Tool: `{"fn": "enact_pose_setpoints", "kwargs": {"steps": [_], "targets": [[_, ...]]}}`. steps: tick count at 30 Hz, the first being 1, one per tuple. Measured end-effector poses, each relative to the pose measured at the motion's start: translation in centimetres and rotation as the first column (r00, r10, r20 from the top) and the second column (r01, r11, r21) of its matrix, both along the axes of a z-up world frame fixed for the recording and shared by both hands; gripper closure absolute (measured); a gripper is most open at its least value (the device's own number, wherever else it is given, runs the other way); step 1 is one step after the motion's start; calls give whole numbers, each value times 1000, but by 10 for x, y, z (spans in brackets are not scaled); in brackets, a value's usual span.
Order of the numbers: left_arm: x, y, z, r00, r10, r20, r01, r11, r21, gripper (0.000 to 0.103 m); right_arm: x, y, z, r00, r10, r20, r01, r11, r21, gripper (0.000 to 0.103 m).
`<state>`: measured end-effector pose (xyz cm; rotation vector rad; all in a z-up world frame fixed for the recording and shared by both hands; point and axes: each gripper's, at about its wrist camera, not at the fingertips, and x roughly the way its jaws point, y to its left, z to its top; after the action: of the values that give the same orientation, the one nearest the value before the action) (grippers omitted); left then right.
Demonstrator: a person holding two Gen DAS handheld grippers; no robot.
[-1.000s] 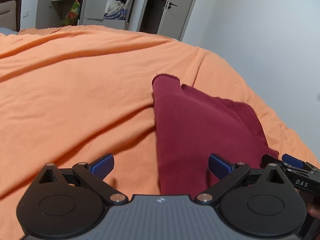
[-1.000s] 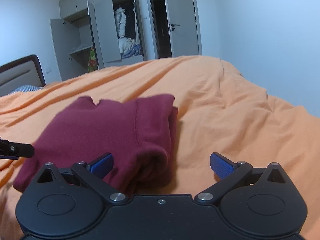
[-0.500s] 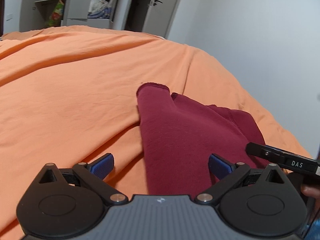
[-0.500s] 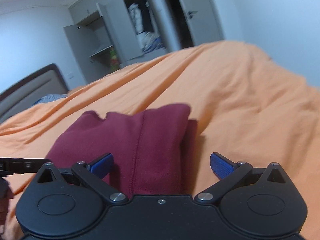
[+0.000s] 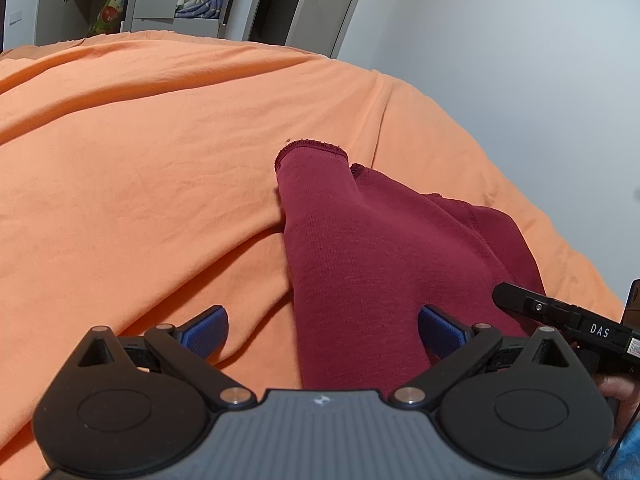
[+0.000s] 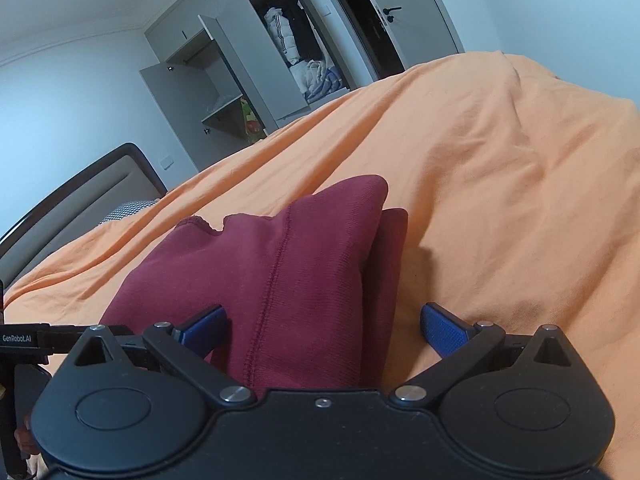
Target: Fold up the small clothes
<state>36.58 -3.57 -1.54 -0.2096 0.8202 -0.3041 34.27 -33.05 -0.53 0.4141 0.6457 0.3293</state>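
Garment folded, both tools closing in on its near edge

Maroon garment (image 5: 360, 248) lies folded on the orange bed cover (image 5: 140, 160), toward the bed's right edge. Over the last second I have brought both tools lower and nearer; the cloth now fills more of each view. Left gripper (image 5: 322, 326) fingers spread, straddling the garment's left fold. Right gripper (image 6: 322, 326) fingers spread over the right fold, nothing pinched. My read: lined up to take the near edge for another fold.
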Motion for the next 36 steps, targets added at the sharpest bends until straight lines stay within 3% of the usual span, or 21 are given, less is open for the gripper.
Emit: {"fn": "enact_pose_setpoints", "kwargs": {"steps": [4, 8, 11, 14, 17, 19, 21, 25, 29, 36], "targets": [[1, -1, 1, 1000, 1, -2, -1, 1000, -2, 0, -2, 3, 2, 1000, -8, 11, 8, 1000, -22, 2], [1, 2, 4, 1000, 0, 0, 0, 1000, -20, 1, -5, 11, 8, 1000, -13, 18, 14, 999, -42, 12], [0, 3, 7, 1000, -9, 6, 9, 1000, -29, 7, -7, 15, 10, 1000, -9, 17, 9, 999, -35, 22], [-2, 3, 9, 1000, -7, 4, 7, 999, -34, 11, -9, 17, 10, 1000, -29, 10, 29, 999, -33, 24], [-3, 2, 11, 1000, -11, -1, 11, 999, -51, 22, -12, 19, 11, 999, -49, 5, 49, 998, -26, 29], [-4, 2, 12, 1000, -28, -4, 28, 997, -79, 42, -15, 21, 13, 998, -61, 10, 61, 998, -26, 38], [-6, -1, 15, 1000, -27, 4, 27, 997, -72, 46, -19, 27, 16, 997, -77, 25, 77, 996, -33, 53], [-14, -3, 22, 999, -31, 36, 33, 998, -61, 62, -30, 50, 28, 992, -87, 87, 100, 984, -149, 65], [-21, 0, 30, 997, -35, 65, 39, 997, -63, 68, -41, 69, 40, 985, -75, 156, 112, 964, -241, 71], [-28, 26, 52, 990, 22, 140, -10, 997, -81, 69, -34, 90, 65, 970, -37, 240, 93, 969, -227, 73]]}}
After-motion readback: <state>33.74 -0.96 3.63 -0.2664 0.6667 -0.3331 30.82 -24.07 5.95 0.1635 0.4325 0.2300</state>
